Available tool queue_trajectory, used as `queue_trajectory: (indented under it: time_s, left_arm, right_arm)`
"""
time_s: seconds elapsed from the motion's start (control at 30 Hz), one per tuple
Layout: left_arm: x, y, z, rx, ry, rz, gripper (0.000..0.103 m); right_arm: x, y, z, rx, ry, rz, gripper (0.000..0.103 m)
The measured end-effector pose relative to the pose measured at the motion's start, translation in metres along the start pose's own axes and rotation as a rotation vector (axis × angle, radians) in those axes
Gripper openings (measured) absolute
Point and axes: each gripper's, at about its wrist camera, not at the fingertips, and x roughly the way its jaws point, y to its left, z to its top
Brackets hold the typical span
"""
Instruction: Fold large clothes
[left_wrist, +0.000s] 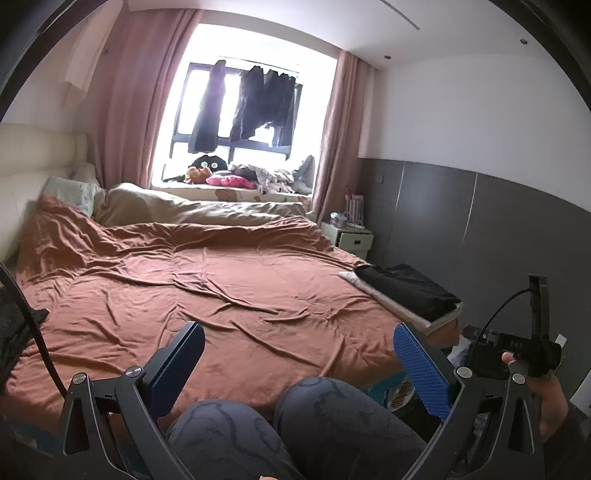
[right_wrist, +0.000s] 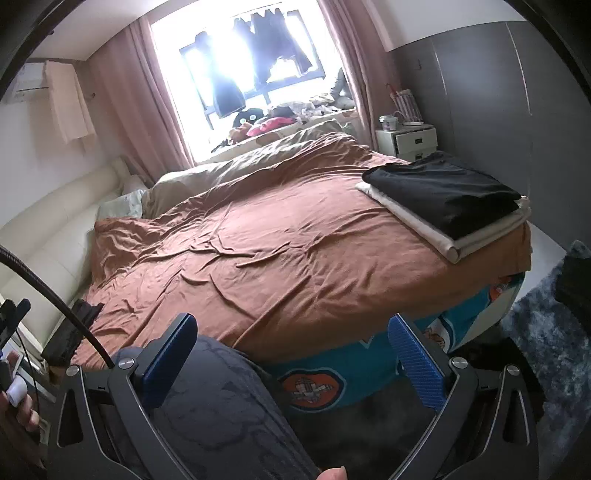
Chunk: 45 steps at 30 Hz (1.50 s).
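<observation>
A folded black garment (left_wrist: 406, 291) (right_wrist: 447, 192) lies on top of a folded white cloth (left_wrist: 439, 320) (right_wrist: 436, 236) at the bed's right foot corner. My left gripper (left_wrist: 299, 360) is open and empty, held above the person's knees at the bed's foot edge. My right gripper (right_wrist: 291, 350) is open and empty, over a knee and the bed's teal side. Another dark garment (left_wrist: 11, 328) lies at the bed's left edge, partly cut off by the frame.
The bed is covered by a wrinkled brown sheet (left_wrist: 221, 288) (right_wrist: 258, 236). Beige duvet (left_wrist: 192, 210) and pillows lie at its far side. A white nightstand (right_wrist: 406, 138) stands beyond it on the right. Dark clothes (left_wrist: 258, 99) hang in the window. A grey shaggy rug (right_wrist: 546, 332) lies on the floor.
</observation>
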Motion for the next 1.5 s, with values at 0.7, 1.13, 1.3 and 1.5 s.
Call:
queue_trajectory:
  time_s: [0.7,1.13,1.3,1.5]
  left_arm:
    - [-0.003,0.001,-0.002,0.012,-0.009,0.02,0.103]
    - [-0.01,0.003,-0.001,0.002,-0.031,0.047,0.103]
    - [-0.012,0.001,-0.002,0.009,-0.036,0.053,0.103]
    - [-0.013,0.0,-0.003,0.015,-0.035,0.056,0.103]
  right_arm:
    - [0.004,0.012,-0.008,0.002,-0.014,-0.022,0.103]
    - [0.006,0.01,-0.006,0.0,-0.017,-0.022,0.103]
    - [0.008,0.01,-0.006,-0.003,-0.013,-0.019,0.103]
    - [0.008,0.009,-0.005,-0.005,-0.011,-0.017,0.103]
